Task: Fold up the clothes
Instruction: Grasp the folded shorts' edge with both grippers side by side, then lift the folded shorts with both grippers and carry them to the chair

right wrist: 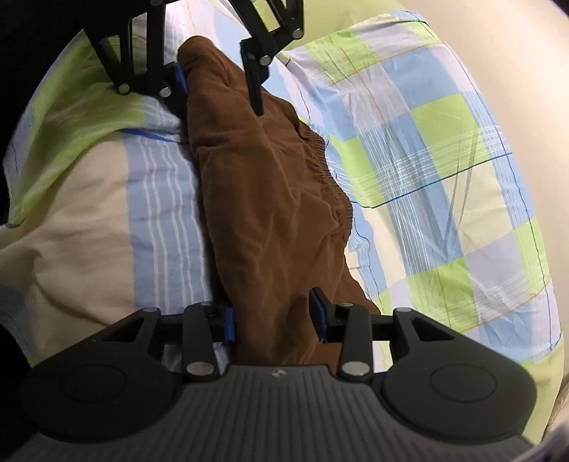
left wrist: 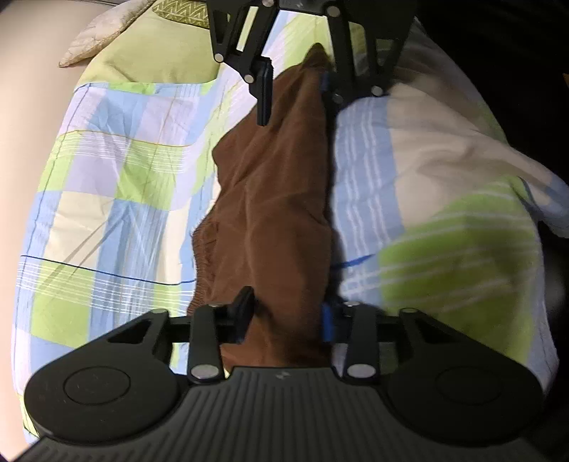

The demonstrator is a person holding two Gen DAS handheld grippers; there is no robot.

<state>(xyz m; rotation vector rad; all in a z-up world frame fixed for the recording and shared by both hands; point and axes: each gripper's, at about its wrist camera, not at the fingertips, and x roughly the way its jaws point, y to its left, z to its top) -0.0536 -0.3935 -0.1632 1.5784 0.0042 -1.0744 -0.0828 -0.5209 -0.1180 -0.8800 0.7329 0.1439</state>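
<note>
Brown garment [left wrist: 270,213], soft and light, likely to sag, stretched between left gripper [left wrist: 284,320] and right gripper [right wrist: 275,320] above checked bedding [left wrist: 106,160], jaws of each clamped on an end, grippers facing each other; best held near elastic waistband [right wrist: 330,184].

- We found the brown corduroy garment with a gathered elastic waistband [left wrist: 274,199] [right wrist: 263,199] stretched in a band between our two grippers, which faced each other.
- It hung over the green, blue and cream checked cotton bedsheet [left wrist: 117,184] [right wrist: 426,170], which spread out to both sides of it.
- Our left black two-finger gripper [left wrist: 284,316] [right wrist: 217,80] had one end between its fingers; our right black two-finger gripper [right wrist: 275,318] [left wrist: 297,89] had the other.
- A cream patterned pillow [left wrist: 103,32] lay at the sheet's far edge, beyond the right gripper.
</note>
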